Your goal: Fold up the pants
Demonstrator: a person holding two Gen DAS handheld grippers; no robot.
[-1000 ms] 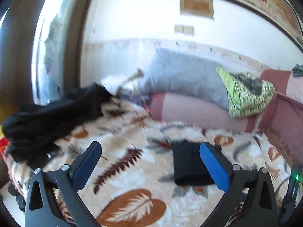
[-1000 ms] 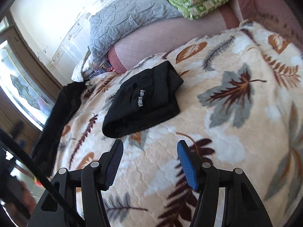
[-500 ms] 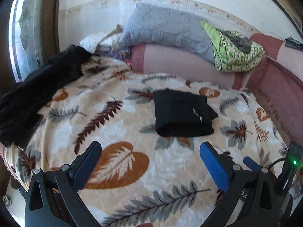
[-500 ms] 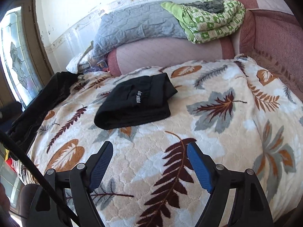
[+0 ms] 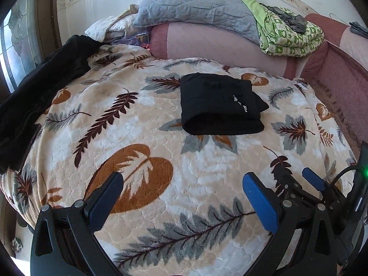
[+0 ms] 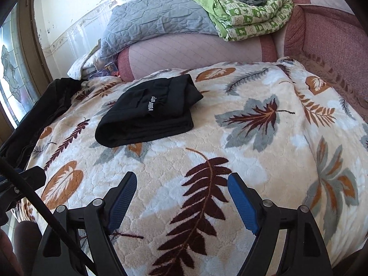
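Both grippers have backed off over the last second. A second ago the right wrist view sat low and close to the black pants [image 6: 149, 117]; now it shows most of the leaf-print blanket [image 6: 264, 161], with the bundle well ahead of the fingers. The left view was tilted up at the wall then and has since dropped to take in the bed.

Pants [image 5: 220, 107]: one compact rectangular stack, mid-bed toward the far side, rounded fold edge facing the near side, white lettering on the top layer. One corner sticks out past the stack on its right. Nothing is touching it.

Left gripper [image 5: 184, 197]: jaws spread wide, nothing between them, hanging over the near part of the blanket. Right gripper [image 6: 181, 197]: likewise apart and empty. It also shows at lower right of the left view, just beside the left one.

My read: retreat plus empty jaws plus a stacked bundle means the fold is done, or nearly. The only loose end is that protruding corner; tucking it would need another approach.

Separate dark garment [image 5: 34, 92] draped along the left bed edge, apart from the pants. Can't tell what it is. Grey quilt [image 5: 195, 7] and green patterned blanket [image 5: 287, 36] piled on the pink bolster [image 5: 218, 46] at the back.
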